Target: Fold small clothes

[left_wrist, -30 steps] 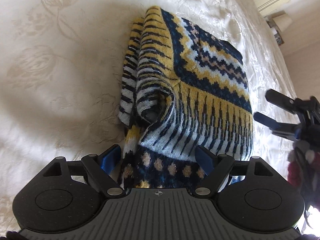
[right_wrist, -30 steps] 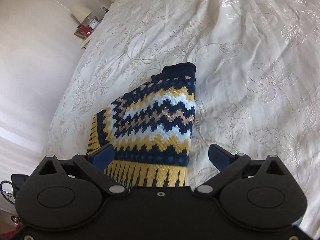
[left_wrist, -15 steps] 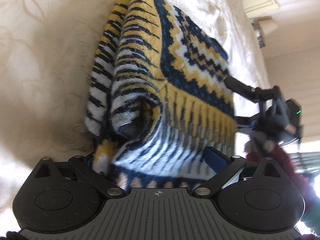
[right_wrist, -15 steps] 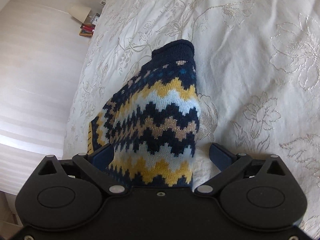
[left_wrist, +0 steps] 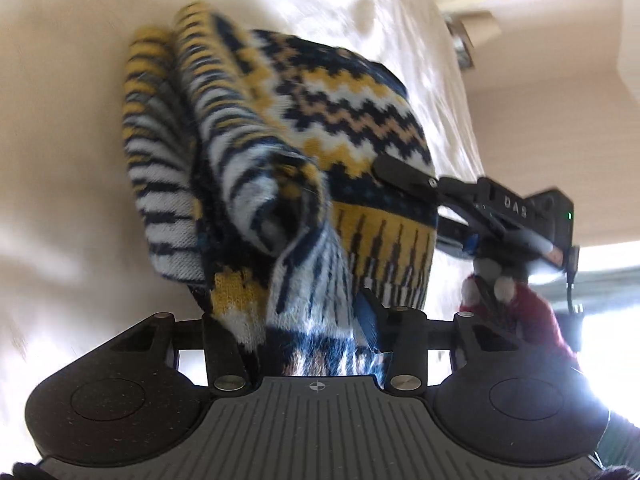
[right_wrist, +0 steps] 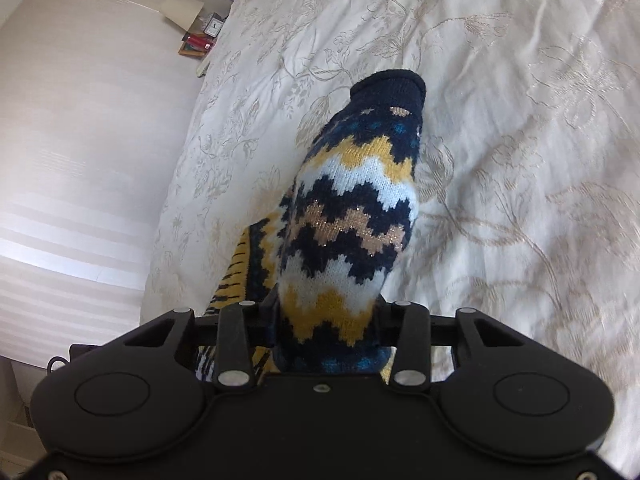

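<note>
Cream floral-embroidered bedspread, folded navy-yellow zigzag knit sweater lying on it, long axis running away from right gripper, navy cuff at far end, both grippers just closed onto knit, left gripper pinching striped near edge.

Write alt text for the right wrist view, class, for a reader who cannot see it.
The right gripper has just closed its jaws on a bunched fold of a navy, yellow and white zigzag-knit sweater, whose dark ribbed cuff points away. It lies on a cream floral bedspread, with a white wall at left.
</note>
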